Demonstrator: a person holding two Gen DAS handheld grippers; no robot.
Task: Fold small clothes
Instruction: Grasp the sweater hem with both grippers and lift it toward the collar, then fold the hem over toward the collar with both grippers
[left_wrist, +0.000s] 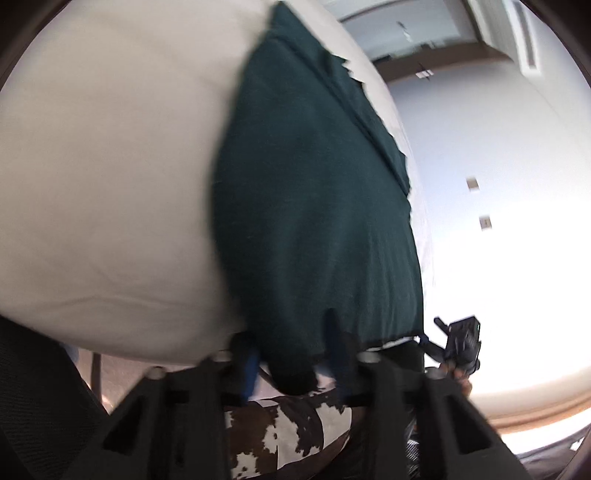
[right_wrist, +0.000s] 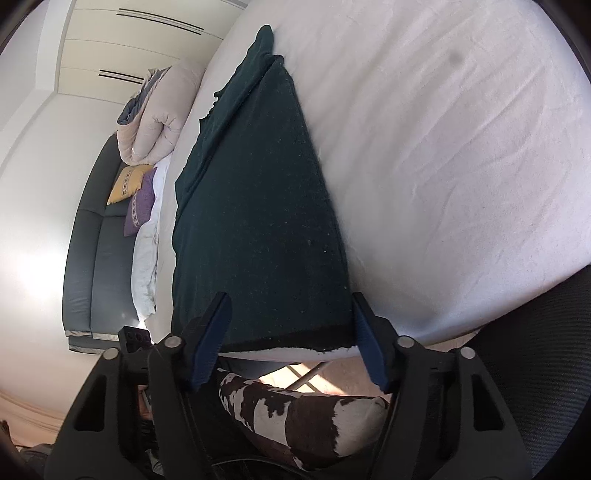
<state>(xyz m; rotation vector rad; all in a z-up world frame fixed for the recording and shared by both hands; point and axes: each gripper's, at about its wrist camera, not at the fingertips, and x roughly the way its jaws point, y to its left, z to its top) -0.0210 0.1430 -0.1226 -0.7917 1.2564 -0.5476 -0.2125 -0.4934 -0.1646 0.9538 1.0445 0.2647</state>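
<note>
Dark green garment (right_wrist: 258, 206) spread flat on white bed (right_wrist: 443, 166), near hem at 6 o'clock. Left claw (left_wrist: 291, 354) clenched on hem; right claw (right_wrist: 291, 339) spread wide, empty. One-sided pull risks skewing fold, dragging cloth off edge.

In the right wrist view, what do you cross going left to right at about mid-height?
White wall → dark sofa → purple cushion → dark green garment → white bed sheet.
</note>
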